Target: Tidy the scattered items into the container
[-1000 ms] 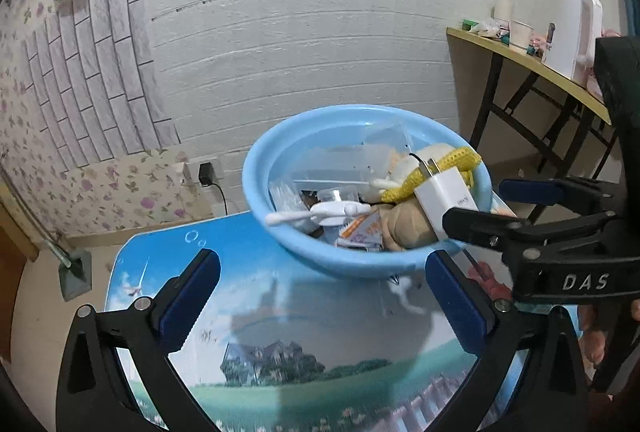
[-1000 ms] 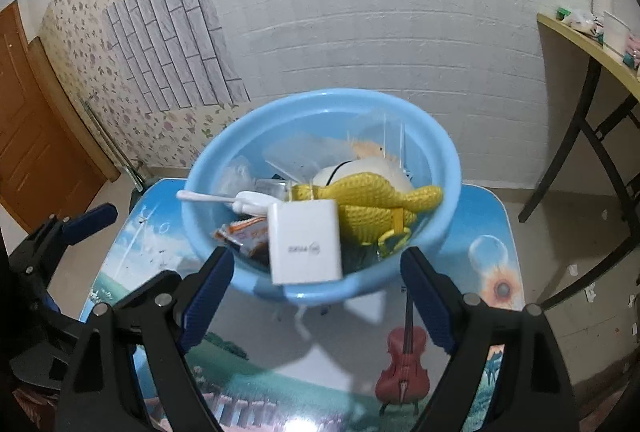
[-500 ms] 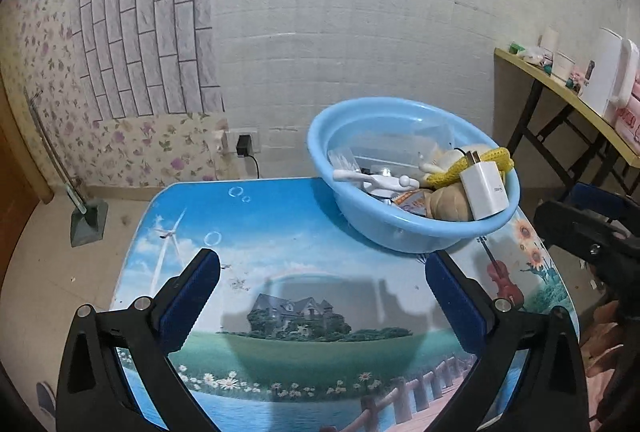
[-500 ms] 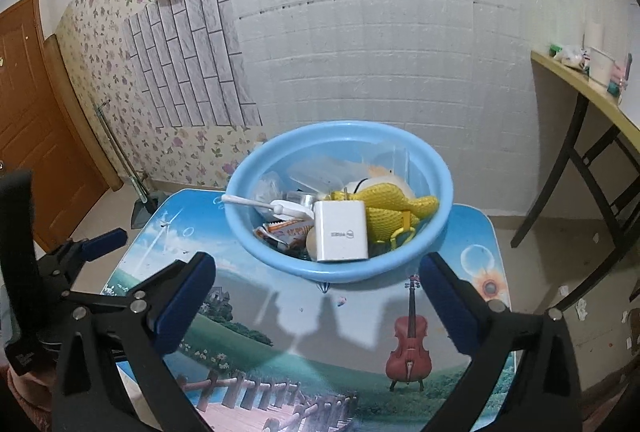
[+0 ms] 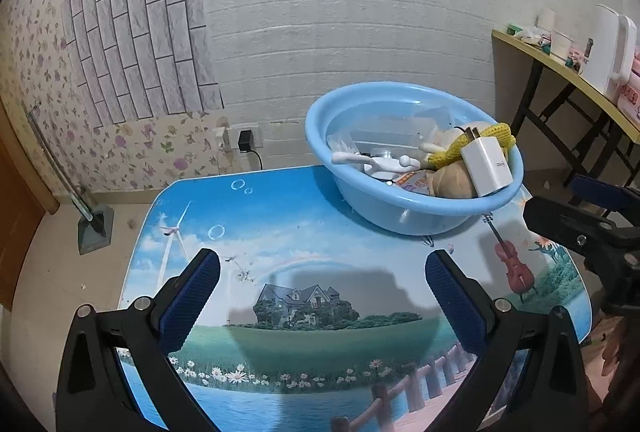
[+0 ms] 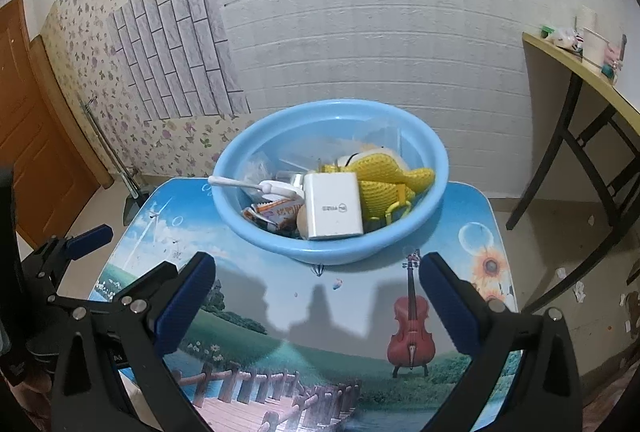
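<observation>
Beside the table [image 6: 472, 208], side desk [image 6: 580, 72], floral wall [image 6: 80, 44], wooden door [image 6: 28, 136]

I have both grippers angled downward, side by side and apart. My left gripper [image 5: 322, 282] has its jaws spread wide, nothing between them. My right gripper [image 6: 316, 278] has just been opening and holds nothing.

Charger [image 6: 334, 206] hides items deeper in basin [image 6: 400, 232]
</observation>
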The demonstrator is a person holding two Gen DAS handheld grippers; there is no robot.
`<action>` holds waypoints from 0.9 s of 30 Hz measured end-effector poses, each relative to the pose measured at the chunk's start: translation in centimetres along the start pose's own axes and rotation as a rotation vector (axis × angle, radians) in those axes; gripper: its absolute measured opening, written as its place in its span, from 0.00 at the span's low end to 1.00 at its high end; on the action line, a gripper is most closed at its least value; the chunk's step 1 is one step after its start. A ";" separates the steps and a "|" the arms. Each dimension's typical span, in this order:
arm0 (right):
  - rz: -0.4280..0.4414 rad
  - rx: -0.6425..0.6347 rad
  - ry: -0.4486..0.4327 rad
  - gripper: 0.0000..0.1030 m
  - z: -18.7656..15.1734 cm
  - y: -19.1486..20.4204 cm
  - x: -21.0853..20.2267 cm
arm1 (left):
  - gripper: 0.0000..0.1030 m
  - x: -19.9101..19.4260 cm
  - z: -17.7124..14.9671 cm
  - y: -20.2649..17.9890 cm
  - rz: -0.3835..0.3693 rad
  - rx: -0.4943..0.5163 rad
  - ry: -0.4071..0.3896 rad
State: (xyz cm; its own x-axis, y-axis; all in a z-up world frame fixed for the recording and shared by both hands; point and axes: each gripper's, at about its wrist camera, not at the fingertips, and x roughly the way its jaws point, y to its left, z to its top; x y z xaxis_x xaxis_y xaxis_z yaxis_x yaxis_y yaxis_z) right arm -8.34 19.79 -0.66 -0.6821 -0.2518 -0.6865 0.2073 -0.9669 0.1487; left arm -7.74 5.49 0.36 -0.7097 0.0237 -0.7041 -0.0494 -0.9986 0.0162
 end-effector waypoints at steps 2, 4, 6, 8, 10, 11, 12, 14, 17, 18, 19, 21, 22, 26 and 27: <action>0.003 0.012 -0.009 1.00 0.1 0.0 -0.2 | 1.00 -0.2 0.1 0.1 0.002 0.000 -0.004; 0.006 0.023 -0.021 1.00 0.3 0.0 -0.4 | 1.00 -0.4 0.2 0.3 -0.001 -0.011 -0.008; 0.004 0.029 -0.035 1.00 0.4 0.0 -0.7 | 1.00 -0.5 0.3 0.4 -0.009 -0.025 -0.007; 0.000 0.035 -0.052 1.00 0.5 0.1 -1.1 | 1.00 -0.5 0.3 0.4 -0.002 -0.026 -0.008; 0.001 0.040 -0.072 1.00 0.6 0.1 -1.6 | 1.00 -0.5 0.3 0.3 0.007 -0.015 -0.008; 0.002 0.040 -0.080 1.00 0.7 0.2 -1.7 | 1.00 -0.5 0.3 0.2 0.007 -0.011 -0.008; 0.002 0.038 -0.088 1.00 0.7 0.3 -1.9 | 1.00 -0.6 0.2 0.2 0.004 -0.011 -0.008; 0.002 0.029 -0.099 1.00 0.8 0.5 -2.2 | 1.00 -0.8 0.2 0.2 -0.005 -0.021 -0.009; 0.005 0.033 -0.100 1.00 0.8 0.4 -2.2 | 1.00 -0.9 0.3 0.2 0.001 -0.025 -0.011; 0.006 0.034 -0.096 1.00 0.8 0.4 -2.2 | 1.00 -0.9 0.2 0.2 0.005 -0.024 -0.011; 0.006 0.035 -0.093 1.00 0.8 0.4 -2.1 | 1.00 -0.9 0.2 0.2 0.006 -0.025 -0.010; 0.005 0.034 -0.091 1.00 0.7 0.3 -2.1 | 1.00 -1.0 0.2 0.4 0.004 -0.033 -0.011; 0.006 0.034 -0.091 1.00 0.7 0.3 -2.1 | 1.00 -1.0 0.2 0.5 0.003 -0.037 -0.011; 0.005 0.026 -0.084 1.00 0.6 0.5 -2.0 | 1.00 -1.2 0.3 0.4 -0.001 -0.028 -0.026; 0.006 0.025 -0.083 1.00 0.6 0.5 -2.0 | 1.00 -1.3 0.2 0.4 0.002 -0.024 -0.031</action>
State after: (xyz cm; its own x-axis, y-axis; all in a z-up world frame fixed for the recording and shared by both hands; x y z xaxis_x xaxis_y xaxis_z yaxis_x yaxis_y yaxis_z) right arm -7.33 19.73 1.21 -0.7370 -0.2592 -0.6242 0.1950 -0.9658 0.1708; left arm -7.02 5.06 1.45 -0.7311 0.0224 -0.6819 -0.0311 -0.9995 0.0005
